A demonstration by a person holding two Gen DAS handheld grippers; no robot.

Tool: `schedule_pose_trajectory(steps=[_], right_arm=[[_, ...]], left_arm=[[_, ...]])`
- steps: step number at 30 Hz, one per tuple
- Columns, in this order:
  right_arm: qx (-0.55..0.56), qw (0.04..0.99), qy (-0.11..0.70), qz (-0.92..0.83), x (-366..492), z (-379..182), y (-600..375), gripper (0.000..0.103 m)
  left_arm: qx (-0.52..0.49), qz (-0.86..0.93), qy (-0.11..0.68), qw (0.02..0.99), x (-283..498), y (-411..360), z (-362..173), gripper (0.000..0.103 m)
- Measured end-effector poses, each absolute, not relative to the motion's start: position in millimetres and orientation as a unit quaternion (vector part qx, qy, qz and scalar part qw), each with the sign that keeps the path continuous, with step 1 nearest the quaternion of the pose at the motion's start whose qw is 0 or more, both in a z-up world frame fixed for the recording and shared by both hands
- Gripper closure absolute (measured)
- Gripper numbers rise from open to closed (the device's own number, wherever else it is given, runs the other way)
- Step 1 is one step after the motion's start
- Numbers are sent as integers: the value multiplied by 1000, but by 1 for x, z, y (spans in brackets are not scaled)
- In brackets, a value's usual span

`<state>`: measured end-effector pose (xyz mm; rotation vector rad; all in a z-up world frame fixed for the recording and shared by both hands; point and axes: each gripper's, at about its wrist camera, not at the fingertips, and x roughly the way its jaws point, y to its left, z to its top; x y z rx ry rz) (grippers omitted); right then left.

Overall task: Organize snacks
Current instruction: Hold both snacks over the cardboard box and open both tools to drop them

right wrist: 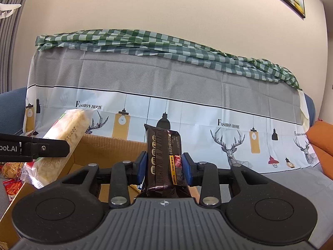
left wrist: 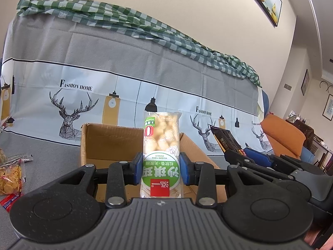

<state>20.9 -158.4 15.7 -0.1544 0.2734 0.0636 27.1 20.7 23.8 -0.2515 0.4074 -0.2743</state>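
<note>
My left gripper (left wrist: 161, 167) is shut on a clear snack pack with a green label (left wrist: 161, 145), held upright over the open cardboard box (left wrist: 108, 139). My right gripper (right wrist: 164, 166) is shut on a black snack pack (right wrist: 164, 156), held upright above the same box (right wrist: 108, 148). In the right wrist view the green-label pack (right wrist: 62, 143) shows at the left in the left gripper's fingers (right wrist: 52, 148). In the left wrist view the black pack (left wrist: 224, 139) shows at the right, past the box's right wall.
The box sits on a sofa draped with a grey and white deer-print cover (left wrist: 62, 62). Loose snack bags (left wrist: 9, 177) lie on the seat at the left. An orange cushion (left wrist: 283, 135) is at the right. A green checked cloth (right wrist: 145, 41) tops the backrest.
</note>
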Motion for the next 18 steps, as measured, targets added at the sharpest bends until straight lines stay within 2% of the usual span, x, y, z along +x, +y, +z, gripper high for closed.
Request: schedule_pose_trajectory(steps=[14, 16, 17, 18], right_arm=[[-81, 986, 139, 34, 21, 16, -157, 66], [-94, 983, 150, 37, 24, 13, -154, 55], [-103, 982, 154, 34, 24, 11, -151, 37], [-110, 981, 154, 30, 24, 10, -149, 27]], left_arm=[[-128, -146, 208, 959, 29, 19, 23, 62], [-124, -153, 219, 956, 31, 15, 21, 52], [-118, -150, 220, 957, 31, 13, 20, 51], [-112, -149, 219, 958, 31, 12, 20, 51]])
